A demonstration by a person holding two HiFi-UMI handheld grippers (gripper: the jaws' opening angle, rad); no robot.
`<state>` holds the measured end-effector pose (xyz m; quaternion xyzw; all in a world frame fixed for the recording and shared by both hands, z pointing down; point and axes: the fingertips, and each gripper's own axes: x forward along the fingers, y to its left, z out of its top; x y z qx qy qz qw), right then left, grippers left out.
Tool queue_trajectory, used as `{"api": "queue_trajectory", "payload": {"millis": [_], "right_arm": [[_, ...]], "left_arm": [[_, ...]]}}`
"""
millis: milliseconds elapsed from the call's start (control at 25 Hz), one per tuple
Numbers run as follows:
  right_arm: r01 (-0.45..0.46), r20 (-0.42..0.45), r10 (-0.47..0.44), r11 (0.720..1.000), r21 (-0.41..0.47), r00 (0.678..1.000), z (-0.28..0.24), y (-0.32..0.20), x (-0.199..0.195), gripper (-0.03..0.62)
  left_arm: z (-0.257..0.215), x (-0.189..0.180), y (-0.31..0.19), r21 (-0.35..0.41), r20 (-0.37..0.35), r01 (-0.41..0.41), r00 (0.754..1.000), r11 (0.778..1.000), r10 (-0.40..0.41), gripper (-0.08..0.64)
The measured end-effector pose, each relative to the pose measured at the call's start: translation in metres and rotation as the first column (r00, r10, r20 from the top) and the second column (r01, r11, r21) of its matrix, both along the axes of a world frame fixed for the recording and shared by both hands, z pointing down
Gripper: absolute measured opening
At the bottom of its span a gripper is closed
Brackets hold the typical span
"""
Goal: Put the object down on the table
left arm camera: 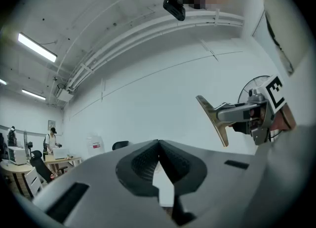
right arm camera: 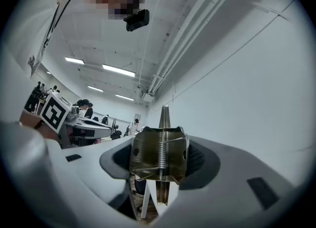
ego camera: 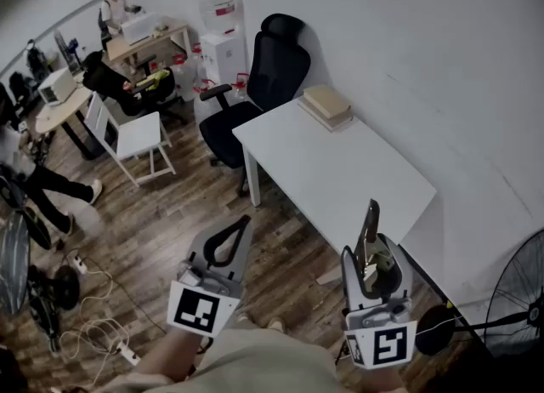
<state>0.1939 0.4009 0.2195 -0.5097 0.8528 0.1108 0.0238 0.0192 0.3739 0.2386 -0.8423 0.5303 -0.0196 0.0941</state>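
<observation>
A brass-coloured metal spring clip stands upright between the jaws of my right gripper, which is shut on its wide sprung end. The clip's flat handles point up and away. It hangs in the air over the near corner of the white table. My left gripper is held level beside it over the wooden floor, jaws shut on nothing. From the left gripper view the clip shows at the right, well apart.
A stack of flat tan boxes lies at the table's far end. A black office chair stands beyond it, a white folding chair to the left. A black fan stands at right. Cables lie on the floor. People sit at far desks.
</observation>
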Motion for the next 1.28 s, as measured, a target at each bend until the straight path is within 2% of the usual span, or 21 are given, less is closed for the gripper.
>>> {"api": "queue_trajectory", "payload": {"millis": [560,1280], "right_arm": [[0.026,0.039,-0.024,0.998,-0.05,0.999,0.006,-0.002,0.01,0.227],[0.041,-0.001,-0.041,0.99,-0.136,0.999,0.037,-0.027,0.016,0.227]], "left_arm": [[0.006,0.011,-0.001,-0.023,0.008,-0.013,1.0,1.0,0.014,0.02],[0.027,0.011,-0.017,-0.063,-0.007,0.011,1.0,0.998,-0.012,0.02]]}}
